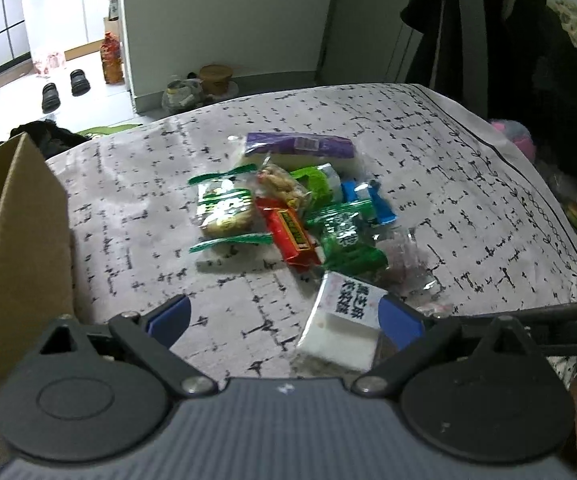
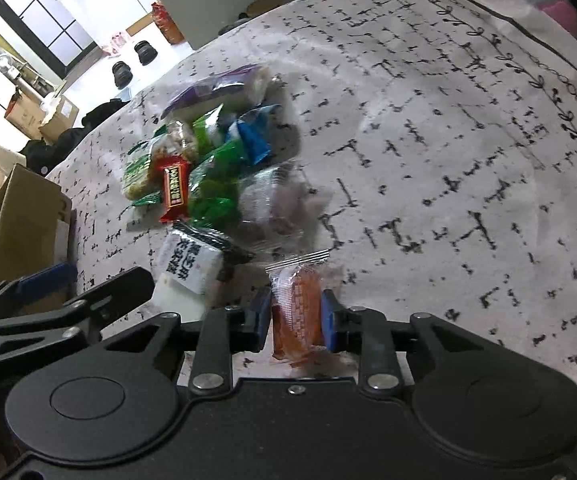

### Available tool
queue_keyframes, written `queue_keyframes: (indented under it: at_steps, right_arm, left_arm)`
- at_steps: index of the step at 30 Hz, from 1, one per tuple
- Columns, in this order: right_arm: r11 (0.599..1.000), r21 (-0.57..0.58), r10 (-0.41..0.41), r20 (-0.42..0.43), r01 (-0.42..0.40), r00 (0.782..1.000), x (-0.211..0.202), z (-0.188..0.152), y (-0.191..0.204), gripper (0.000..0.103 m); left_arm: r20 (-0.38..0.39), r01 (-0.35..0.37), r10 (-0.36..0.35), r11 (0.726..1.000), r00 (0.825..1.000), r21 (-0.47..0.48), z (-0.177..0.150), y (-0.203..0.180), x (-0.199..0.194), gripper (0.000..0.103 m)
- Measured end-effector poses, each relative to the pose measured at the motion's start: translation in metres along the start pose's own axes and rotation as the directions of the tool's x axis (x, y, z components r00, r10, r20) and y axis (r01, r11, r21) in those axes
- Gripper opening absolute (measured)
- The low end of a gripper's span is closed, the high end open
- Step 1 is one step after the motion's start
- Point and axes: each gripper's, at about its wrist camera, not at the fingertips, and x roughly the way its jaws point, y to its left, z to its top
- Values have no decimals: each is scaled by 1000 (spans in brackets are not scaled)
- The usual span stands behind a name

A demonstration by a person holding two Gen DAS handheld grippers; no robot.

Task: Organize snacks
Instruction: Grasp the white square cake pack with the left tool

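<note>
A heap of wrapped snacks (image 1: 288, 208) lies mid-table on the patterned cloth (image 1: 468, 184): purple, green, blue, red and clear packets. Nearest to my left gripper (image 1: 284, 316) is a white packet (image 1: 344, 320) with black print, lying just inside its right pad; the jaws stand wide open. In the right wrist view the same heap (image 2: 200, 160) and white packet (image 2: 192, 264) sit left of centre. My right gripper (image 2: 295, 318) is shut on an orange snack in a clear wrapper (image 2: 296, 300), blue pads against both its sides. A finger of the left gripper (image 2: 48, 280) shows at the lower left.
An open cardboard box (image 1: 20, 240) stands at the table's left edge, also visible as the cardboard box (image 2: 20, 220) in the right wrist view. Dark clothing (image 1: 508, 40) hangs behind the far right corner, with a pink item (image 1: 516, 136) beside it. Shoes (image 1: 64, 90) and a bottle (image 1: 111, 58) stand on the floor beyond.
</note>
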Motion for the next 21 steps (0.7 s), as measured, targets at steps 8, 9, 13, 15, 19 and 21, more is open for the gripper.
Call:
queue_keyframes:
  at_steps: [8,9,13,15,19,21]
  right_arm:
    - [1000,17,-13,8,13,1000,-9,-2,-12,23]
    - [1000,16,-18,7,17,1000,-9,-1,-13,23]
    - [999,17,-34,-10,34,999,-5,-4,-14,27]
    - [999,5,-41,-7,41,999,-4,-5,-13,27]
    - [999,-7,-50,-10,50,999,-6,-7,-10,25]
    - [999,-3,-39,-12,39,999,-7,-8,-10,23]
  left_arm:
    - [-14,-2,3,998,1000,65,0,-17,17,101]
    - [-21,-5,7,997,1000,73,0,-19,21,100]
    - [-32,-3,6,997,999,73,-4,-24,28,98]
    - [-40,-16,18,998,999,61,-7,-24,32,97]
    - [-81,-10,13,999,997,42,-15,-22,42,79]
    - [-65,-21,25,998,998,55,-17,-23,40,68]
